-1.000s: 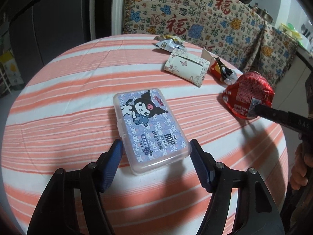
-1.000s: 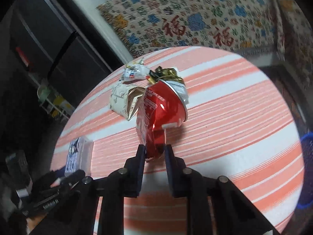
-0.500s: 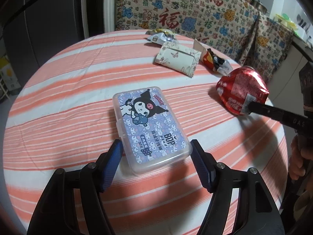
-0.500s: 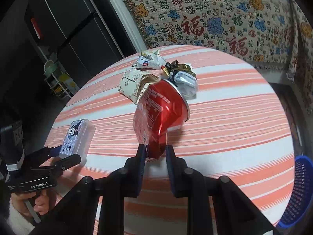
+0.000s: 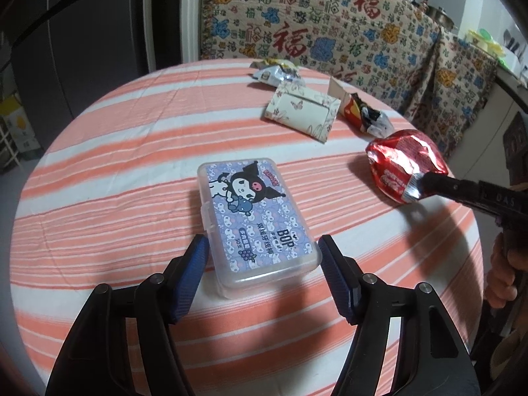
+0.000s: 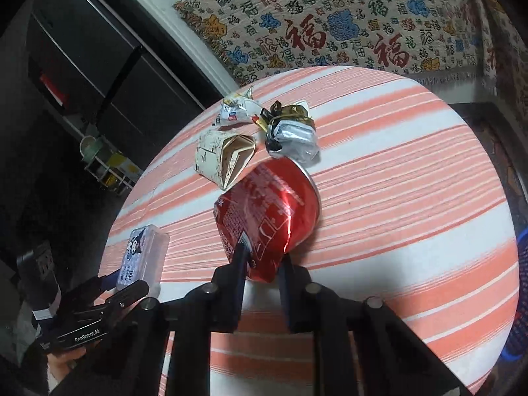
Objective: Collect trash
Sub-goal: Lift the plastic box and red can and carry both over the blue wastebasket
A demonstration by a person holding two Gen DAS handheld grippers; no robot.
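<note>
A crushed red can is pinched at its near edge by my right gripper, whose jaws are closing on it. In the left wrist view the red can hangs at the right, on a black finger. My left gripper straddles the near end of a clear plastic box with a cartoon label, lying flat on the striped table. Its blue pads stand beside the box's sides and are closing slightly. Further back lie a folded butterfly-print carton, a white snack wrapper and a black-and-silver wrapper.
A blue basket shows on the floor past the table's right edge. A patterned cloth covers furniture behind the table. A dark cabinet stands at the left. A hand grips the right tool.
The right gripper has turned a little with the red can still between its pads. The left gripper and the box keep their places.
</note>
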